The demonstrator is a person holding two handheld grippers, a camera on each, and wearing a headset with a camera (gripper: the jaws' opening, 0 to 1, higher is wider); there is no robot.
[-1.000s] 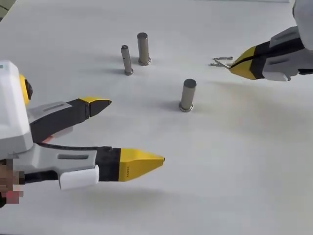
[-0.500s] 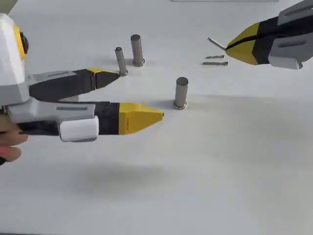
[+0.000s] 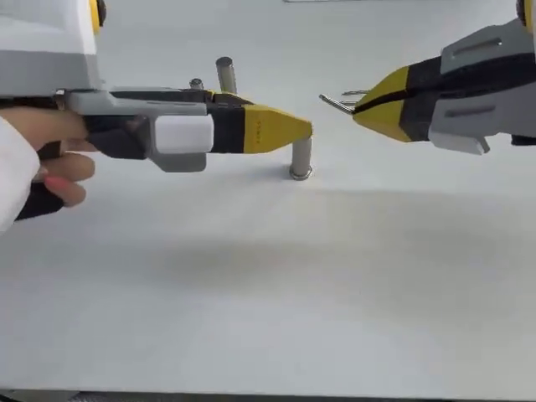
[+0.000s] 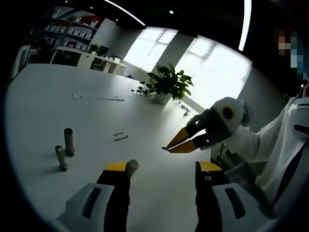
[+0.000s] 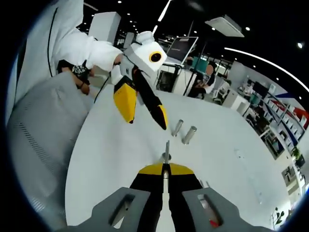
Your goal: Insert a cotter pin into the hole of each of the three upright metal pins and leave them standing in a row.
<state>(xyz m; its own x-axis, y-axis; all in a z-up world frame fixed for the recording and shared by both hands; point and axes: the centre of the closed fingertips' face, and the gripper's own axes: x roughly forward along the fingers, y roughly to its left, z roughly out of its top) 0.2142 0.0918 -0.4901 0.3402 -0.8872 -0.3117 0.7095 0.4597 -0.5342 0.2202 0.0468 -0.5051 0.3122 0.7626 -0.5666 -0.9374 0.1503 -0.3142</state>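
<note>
Looking like an open-plan office, not a workshop. A big white tabletop (image 4: 34, 101) is running long like a meeting table, with a potted plant (image 4: 166, 84) sitting at its far edge. Tall windows (image 4: 212, 72) behind the plant are letting in daylight. Shelves (image 4: 72, 26) and a row of white desks (image 4: 79, 55) are standing past the tabletop's far left corner. The dark ceiling (image 4: 203, 14) is carrying strip lights (image 4: 126, 13) and small spots. In the right gripper view a dark screen (image 5: 182, 47) is standing beyond the tabletop's far edge, people (image 5: 200, 89) are sitting at desks near it, and more shelving (image 5: 275, 130) is lining the right side.
</note>
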